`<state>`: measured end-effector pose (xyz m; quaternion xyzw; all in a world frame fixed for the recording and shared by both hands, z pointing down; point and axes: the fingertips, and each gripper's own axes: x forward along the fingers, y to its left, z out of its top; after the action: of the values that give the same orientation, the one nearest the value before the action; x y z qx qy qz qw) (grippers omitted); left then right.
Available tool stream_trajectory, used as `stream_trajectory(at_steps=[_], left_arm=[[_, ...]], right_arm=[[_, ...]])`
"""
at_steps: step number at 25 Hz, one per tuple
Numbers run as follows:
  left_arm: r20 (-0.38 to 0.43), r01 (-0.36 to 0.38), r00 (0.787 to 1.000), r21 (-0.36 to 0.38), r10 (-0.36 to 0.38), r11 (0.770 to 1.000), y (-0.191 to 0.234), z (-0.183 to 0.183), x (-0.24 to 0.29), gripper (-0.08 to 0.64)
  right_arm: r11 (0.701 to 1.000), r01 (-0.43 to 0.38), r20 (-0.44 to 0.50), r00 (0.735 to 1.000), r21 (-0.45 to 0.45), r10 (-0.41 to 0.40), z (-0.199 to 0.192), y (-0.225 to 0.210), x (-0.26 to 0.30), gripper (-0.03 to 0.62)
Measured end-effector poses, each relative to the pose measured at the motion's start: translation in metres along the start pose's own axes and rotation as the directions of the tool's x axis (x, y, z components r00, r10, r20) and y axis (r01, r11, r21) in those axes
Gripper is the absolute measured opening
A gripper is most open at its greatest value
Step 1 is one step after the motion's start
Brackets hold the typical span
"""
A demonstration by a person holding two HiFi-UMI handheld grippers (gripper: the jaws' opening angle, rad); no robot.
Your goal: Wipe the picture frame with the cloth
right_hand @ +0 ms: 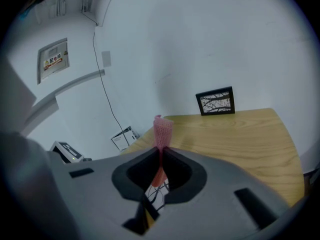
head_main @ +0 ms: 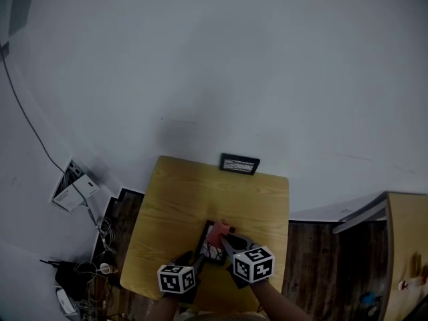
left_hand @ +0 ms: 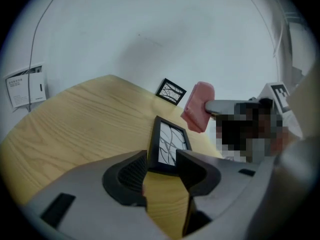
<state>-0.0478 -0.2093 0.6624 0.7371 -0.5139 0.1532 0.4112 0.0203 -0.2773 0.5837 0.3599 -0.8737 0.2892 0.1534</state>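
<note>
Wide-jawed, my left gripper (left_hand: 162,157) straddles the picture frame (left_hand: 171,140) at lower centre, my right gripper (right_hand: 161,155) pinching the cloth (right_hand: 162,128); wiping looks yet to start.

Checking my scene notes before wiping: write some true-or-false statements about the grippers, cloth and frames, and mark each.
1. The right gripper grips a pink cloth. True.
2. Only one frame is on the table. False: there are two, a near frame and a far frame at the back edge.
3. The left gripper is shut. False: its jaws stand apart, with the near frame just ahead of them.
4. The table is wooden. True.
</note>
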Motion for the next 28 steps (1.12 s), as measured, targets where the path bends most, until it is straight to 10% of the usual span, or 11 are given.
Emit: stream_trajectory(at_steps=[14, 28], left_arm=[[-0.074, -0.034, 0.997, 0.052, 0.037, 0.998, 0.008, -0.002, 0.021, 0.104], [-0.127, -0.041, 0.991, 0.038, 0.046, 0.998, 0.011, -0.003, 0.024, 0.094]], right_arm=[[0.998, 0.017, -0.168, 0.985, -0.06, -0.026, -0.032, -0.018, 0.059, 0.017], [0.939, 0.09, -0.301, 0.933, -0.331, -0.196, -0.054, -0.029, 0.08, 0.017]])
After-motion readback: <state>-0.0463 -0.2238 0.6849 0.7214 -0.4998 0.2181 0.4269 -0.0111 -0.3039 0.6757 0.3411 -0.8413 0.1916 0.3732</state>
